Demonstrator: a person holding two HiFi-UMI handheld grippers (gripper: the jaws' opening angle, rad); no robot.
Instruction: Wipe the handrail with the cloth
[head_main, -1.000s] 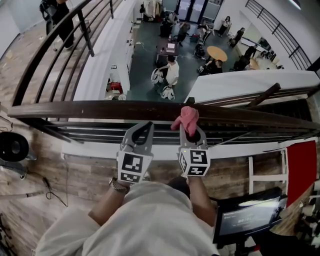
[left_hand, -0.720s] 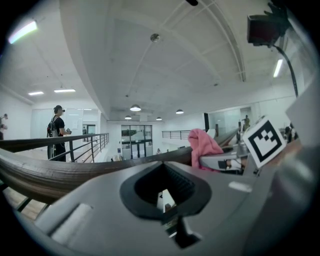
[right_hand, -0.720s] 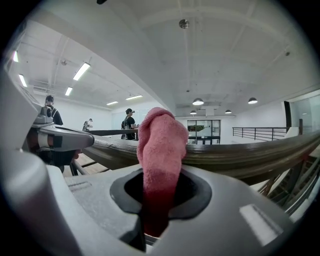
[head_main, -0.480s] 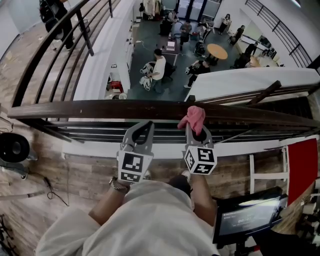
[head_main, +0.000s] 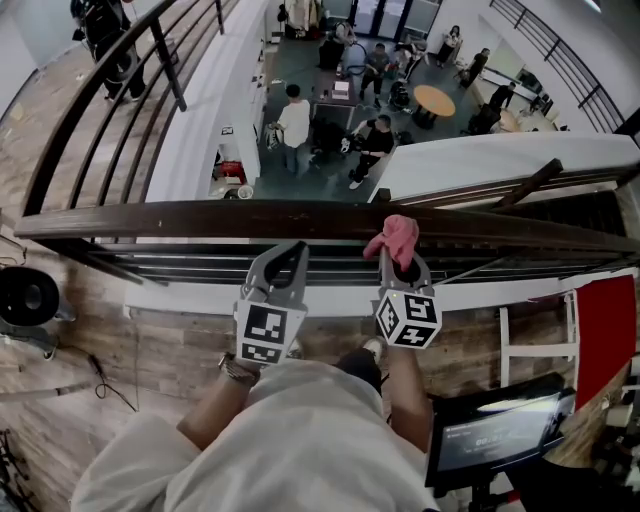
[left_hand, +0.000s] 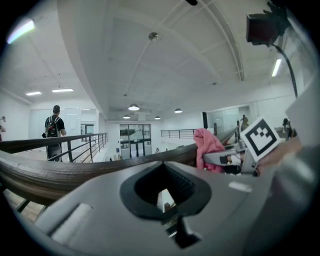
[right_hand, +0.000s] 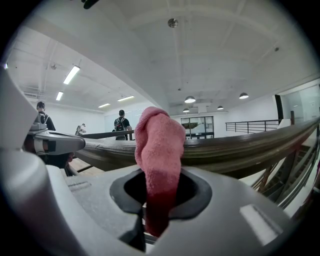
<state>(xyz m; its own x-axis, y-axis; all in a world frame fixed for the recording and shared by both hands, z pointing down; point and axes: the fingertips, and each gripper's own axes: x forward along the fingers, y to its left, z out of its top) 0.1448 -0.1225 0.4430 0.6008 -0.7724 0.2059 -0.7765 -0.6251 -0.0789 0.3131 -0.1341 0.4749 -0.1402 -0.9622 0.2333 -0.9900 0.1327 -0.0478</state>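
A dark wooden handrail (head_main: 200, 218) runs left to right across the head view, above a drop to a lower floor. My right gripper (head_main: 398, 262) is shut on a pink cloth (head_main: 393, 238) that bunches up against the rail's near side; in the right gripper view the cloth (right_hand: 158, 165) stands up between the jaws in front of the rail (right_hand: 240, 145). My left gripper (head_main: 283, 262) is shut with nothing in it, its tips just under the rail. The left gripper view shows the rail (left_hand: 60, 172) and the cloth (left_hand: 207, 148) to the right.
Thin metal bars (head_main: 190, 262) run below the rail. Far below, several people stand round tables (head_main: 434, 105). A side railing (head_main: 100, 95) recedes at upper left. A laptop (head_main: 495, 430) and a red panel (head_main: 603, 330) sit at lower right, a round black object (head_main: 25, 294) at left.
My right gripper has slid to the right along the rail with the pink cloth. The left gripper has stayed put. People below have moved about.
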